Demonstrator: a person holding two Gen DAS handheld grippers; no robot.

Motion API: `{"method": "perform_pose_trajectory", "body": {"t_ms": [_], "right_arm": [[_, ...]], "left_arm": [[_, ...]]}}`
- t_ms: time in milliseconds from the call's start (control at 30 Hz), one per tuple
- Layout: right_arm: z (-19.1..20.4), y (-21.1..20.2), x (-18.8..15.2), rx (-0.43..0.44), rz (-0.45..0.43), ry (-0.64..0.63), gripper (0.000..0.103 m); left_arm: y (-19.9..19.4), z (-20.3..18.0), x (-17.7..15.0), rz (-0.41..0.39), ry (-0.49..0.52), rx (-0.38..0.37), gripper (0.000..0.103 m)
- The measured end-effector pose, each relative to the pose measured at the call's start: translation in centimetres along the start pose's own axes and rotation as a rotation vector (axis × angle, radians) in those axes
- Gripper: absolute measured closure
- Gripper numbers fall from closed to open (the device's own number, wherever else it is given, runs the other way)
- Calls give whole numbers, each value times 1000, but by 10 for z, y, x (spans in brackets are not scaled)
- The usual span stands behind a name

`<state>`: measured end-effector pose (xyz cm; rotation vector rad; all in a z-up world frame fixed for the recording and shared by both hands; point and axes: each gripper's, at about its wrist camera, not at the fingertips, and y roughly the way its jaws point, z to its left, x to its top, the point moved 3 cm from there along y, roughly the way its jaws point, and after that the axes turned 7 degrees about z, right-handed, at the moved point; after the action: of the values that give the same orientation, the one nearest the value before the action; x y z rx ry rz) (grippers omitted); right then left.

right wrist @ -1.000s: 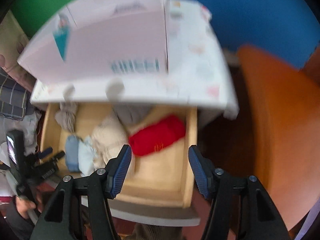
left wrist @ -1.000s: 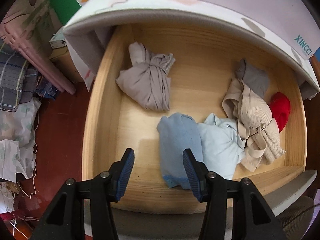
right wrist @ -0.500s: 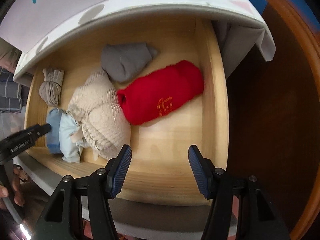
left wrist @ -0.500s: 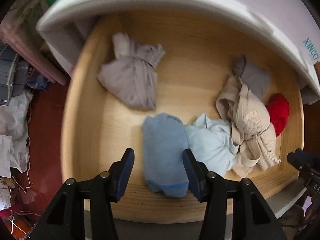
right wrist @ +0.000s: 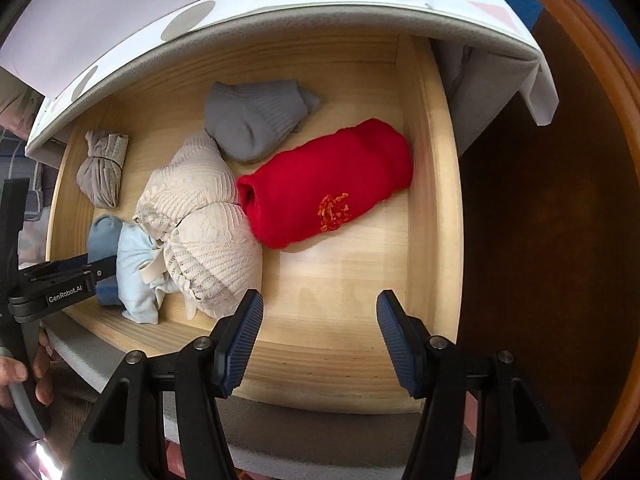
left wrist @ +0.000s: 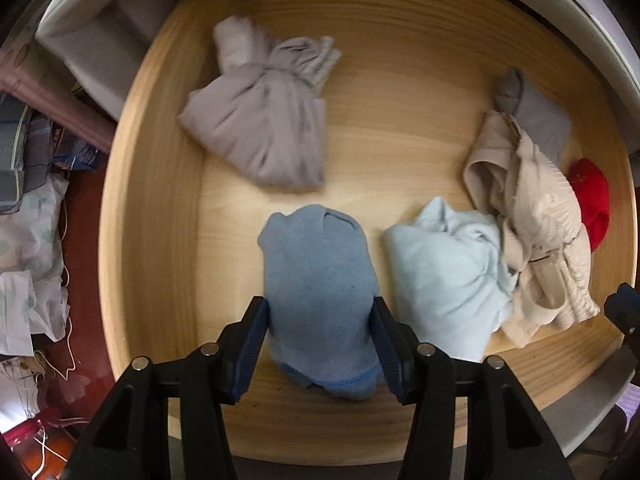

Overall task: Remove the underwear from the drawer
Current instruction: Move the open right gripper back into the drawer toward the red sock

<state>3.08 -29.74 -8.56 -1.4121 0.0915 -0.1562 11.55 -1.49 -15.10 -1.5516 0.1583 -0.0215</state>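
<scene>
An open wooden drawer (left wrist: 152,208) holds several rolled garments. My left gripper (left wrist: 318,316) is open, its fingers on either side of a blue folded underwear (left wrist: 320,280) near the drawer's front; whether the pads touch it I cannot tell. A pale blue roll (left wrist: 444,272) lies to its right, then a beige lace piece (left wrist: 536,216), a red roll (left wrist: 592,200) and a grey piece (left wrist: 536,108). A taupe bundle (left wrist: 260,128) lies at the back left. My right gripper (right wrist: 320,316) is open and empty above the drawer's front right, just short of the red roll (right wrist: 324,184).
The white cabinet top (right wrist: 280,20) overhangs the back of the drawer. A brown wooden surface (right wrist: 552,240) stands to the drawer's right. Clothes and bags (left wrist: 32,216) lie on the floor to the left. The drawer's right wall (right wrist: 432,184) is near my right gripper.
My left gripper moved forward and down so its fingers now straddle the blue underwear. My right gripper swung down over the drawer and edged closer to the red roll.
</scene>
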Motion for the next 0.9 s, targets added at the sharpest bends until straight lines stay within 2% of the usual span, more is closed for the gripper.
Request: {"method": "perform_pose_trajectory", "body": {"t_ms": [333,467,567,900], "right_arm": [[2,10,19,32,23,102,46],[6,7,38,40,-19,193,45],[7,7,50,32,-48,266,39],[14,25,78,-62,-60,369,39]], "left_arm": [[1,25,-7,16,-33,-1,58],[1,35,-8,15,-19,-5,61],[-2,34,-9,15,-15,-1,61],[3,31,-11,9,-5,2,61]]}}
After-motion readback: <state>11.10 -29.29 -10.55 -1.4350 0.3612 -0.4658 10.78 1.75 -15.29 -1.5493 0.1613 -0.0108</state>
